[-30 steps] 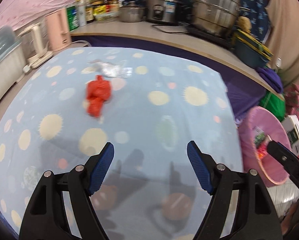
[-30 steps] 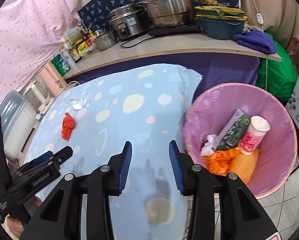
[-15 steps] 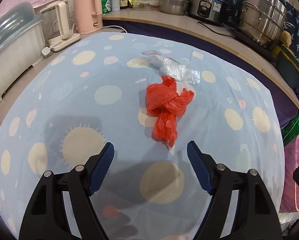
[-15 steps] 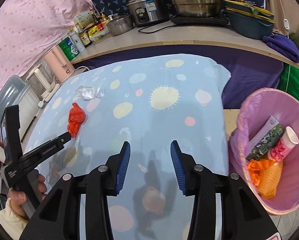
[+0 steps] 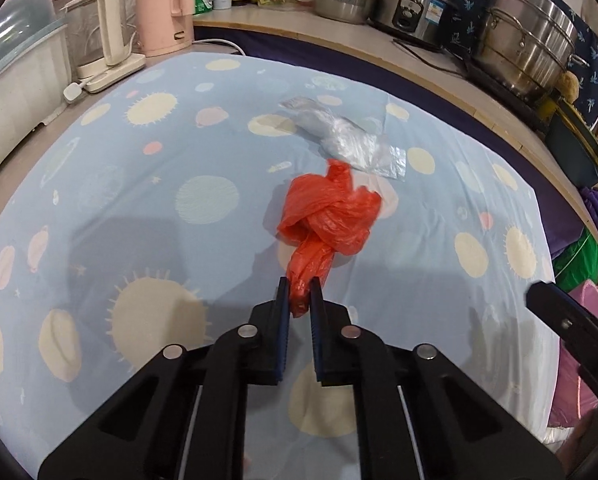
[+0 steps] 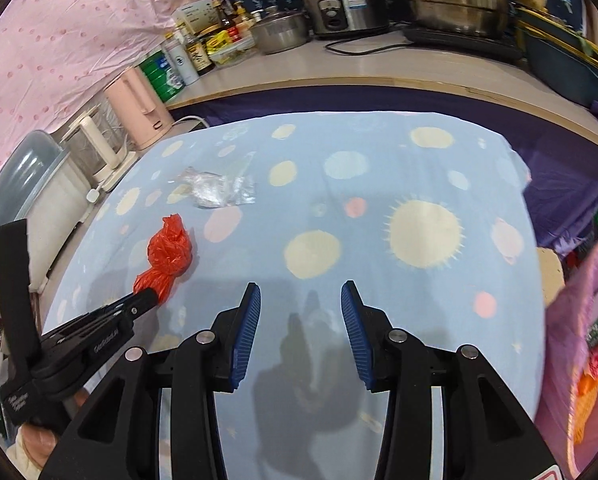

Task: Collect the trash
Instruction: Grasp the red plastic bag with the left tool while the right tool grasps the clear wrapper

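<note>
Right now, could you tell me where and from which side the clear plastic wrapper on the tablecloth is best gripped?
Grip the clear plastic wrapper at its raised, crumpled middle rather than its flat edges, which lie flush on the tablecloth. Probably use the open right gripper, coming from its near, right side, since the red bag lies close on the other side.

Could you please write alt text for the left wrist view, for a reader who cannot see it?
The left gripper is shut on the tail of a knotted red plastic bag lying on a blue tablecloth with sun and planet prints. A crumpled clear plastic bag lies just beyond it; pots and kettles line the counter behind.
</note>
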### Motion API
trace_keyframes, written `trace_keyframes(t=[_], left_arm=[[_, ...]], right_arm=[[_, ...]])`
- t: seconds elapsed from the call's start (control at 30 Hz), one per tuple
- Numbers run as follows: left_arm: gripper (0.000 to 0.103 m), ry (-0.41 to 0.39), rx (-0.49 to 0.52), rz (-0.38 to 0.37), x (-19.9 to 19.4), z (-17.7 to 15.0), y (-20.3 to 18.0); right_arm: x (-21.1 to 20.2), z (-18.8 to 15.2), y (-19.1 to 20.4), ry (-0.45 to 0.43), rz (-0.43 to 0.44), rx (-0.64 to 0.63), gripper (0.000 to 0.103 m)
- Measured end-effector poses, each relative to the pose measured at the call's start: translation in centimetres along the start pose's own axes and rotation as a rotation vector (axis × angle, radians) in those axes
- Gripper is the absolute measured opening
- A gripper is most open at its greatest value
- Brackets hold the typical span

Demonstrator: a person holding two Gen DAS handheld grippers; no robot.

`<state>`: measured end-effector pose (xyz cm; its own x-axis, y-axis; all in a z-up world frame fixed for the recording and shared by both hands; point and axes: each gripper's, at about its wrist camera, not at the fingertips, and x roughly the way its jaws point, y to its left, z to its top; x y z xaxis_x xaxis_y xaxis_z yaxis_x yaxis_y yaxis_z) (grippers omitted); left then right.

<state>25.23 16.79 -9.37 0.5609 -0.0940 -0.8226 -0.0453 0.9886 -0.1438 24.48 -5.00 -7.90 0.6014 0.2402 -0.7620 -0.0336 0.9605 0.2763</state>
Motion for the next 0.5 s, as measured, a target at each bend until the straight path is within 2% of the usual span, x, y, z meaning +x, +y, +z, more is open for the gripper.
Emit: trace_keyframes(t=[0.27, 0.43, 0.5], left_arm=[[0.009, -0.027, -0.058, 0.042, -2.3, 0.8, 4.0], [0.009, -0.02, -0.09, 0.062, -2.7, 1.2, 6.1], [0.009, -0.024, -0.096, 0.063, -2.9, 1.3, 6.7]], right_arm=[[4.6, 3.3, 4.5, 0.02, 0.09, -0.084, 0.041], [8.3, 5.9, 7.6, 0.036, 0.105, -0.167, 0.041], [9.5, 6.8, 8.5, 0.04, 0.105, -0.201, 0.044]])
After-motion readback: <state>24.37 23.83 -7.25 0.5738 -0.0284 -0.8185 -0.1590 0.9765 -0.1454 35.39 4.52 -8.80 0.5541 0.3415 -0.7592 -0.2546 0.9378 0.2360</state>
